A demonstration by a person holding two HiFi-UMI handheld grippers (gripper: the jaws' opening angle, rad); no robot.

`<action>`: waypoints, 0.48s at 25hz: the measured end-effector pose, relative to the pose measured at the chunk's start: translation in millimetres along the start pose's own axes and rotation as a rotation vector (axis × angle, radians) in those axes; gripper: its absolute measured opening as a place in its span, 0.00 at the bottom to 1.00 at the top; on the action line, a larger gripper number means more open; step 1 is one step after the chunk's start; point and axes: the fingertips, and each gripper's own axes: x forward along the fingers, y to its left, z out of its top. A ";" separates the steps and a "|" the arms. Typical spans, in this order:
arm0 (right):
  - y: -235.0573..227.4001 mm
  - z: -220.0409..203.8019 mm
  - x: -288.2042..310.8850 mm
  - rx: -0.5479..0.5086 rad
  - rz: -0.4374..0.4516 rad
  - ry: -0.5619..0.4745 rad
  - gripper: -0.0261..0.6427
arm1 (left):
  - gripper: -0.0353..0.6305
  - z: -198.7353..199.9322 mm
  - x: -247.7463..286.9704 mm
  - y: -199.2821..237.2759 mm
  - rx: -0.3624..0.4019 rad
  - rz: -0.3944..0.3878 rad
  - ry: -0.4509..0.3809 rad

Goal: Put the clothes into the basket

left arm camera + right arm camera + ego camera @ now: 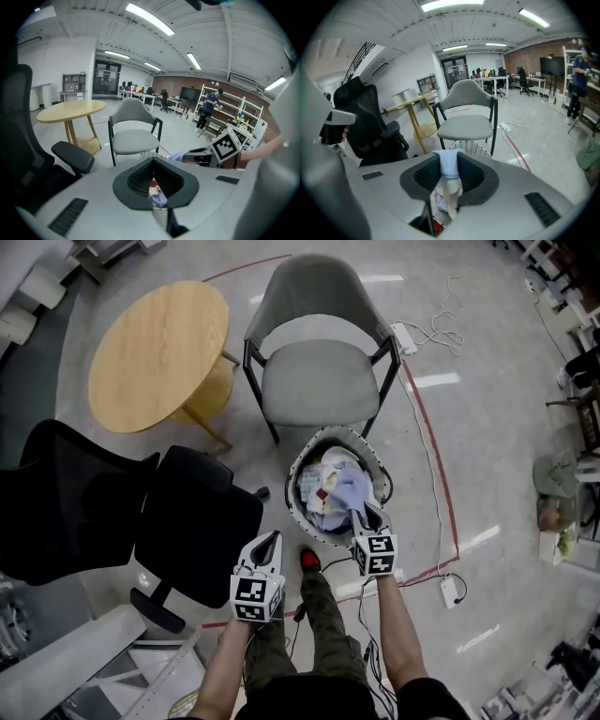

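R hand-held gripper (360,514) grips light-blue cloth (446,165), basket (295,491) just below its tips; L hand-held gripper (272,538) beside it, clenched, empty.

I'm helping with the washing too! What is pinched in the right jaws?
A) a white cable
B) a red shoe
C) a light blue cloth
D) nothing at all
C: the right gripper has its jaws closed on a light blue cloth, just above the basket.
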 end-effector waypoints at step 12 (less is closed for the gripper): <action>-15.6 -29.0 2.2 0.076 -0.035 0.086 0.45 | 0.06 -6.7 1.3 -0.9 -0.015 -0.003 0.015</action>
